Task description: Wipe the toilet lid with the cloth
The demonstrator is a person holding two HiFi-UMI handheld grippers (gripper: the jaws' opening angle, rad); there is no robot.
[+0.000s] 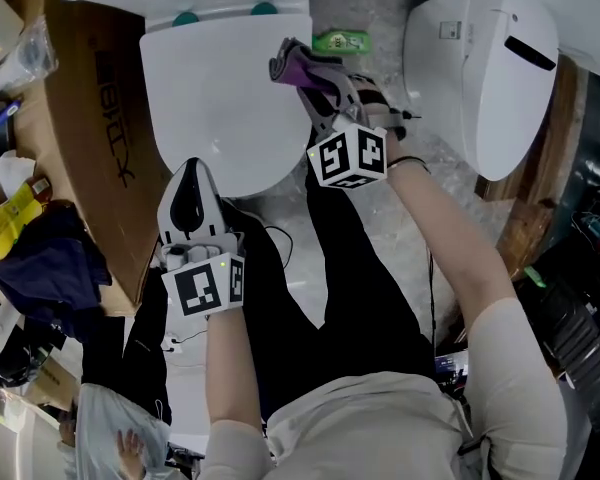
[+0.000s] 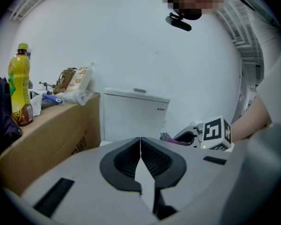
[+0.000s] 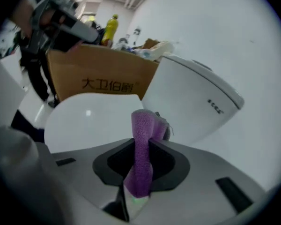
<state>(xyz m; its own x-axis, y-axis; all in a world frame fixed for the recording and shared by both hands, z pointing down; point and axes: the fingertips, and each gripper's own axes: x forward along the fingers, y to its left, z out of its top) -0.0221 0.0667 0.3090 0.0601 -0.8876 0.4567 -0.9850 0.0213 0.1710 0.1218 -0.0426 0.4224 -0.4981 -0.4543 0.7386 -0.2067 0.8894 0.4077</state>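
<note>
The right gripper [image 3: 141, 146] has its jaws closed on the purple cloth [image 1: 298, 65], at 3 o'clock of the closed toilet lid [image 1: 215, 98]; the cloth perhaps touches the lid's edge. The left gripper [image 2: 140, 153], jaws pressed together and empty, is at the lid's 6 o'clock.

We take it for a mock-up bathroom in a workroom, a toilet [image 1: 220, 98], a second toilet [image 1: 490, 78] close beside, a cluttered cardboard box [image 1: 95, 138], a bare white wall [image 2: 131, 41]
</note>
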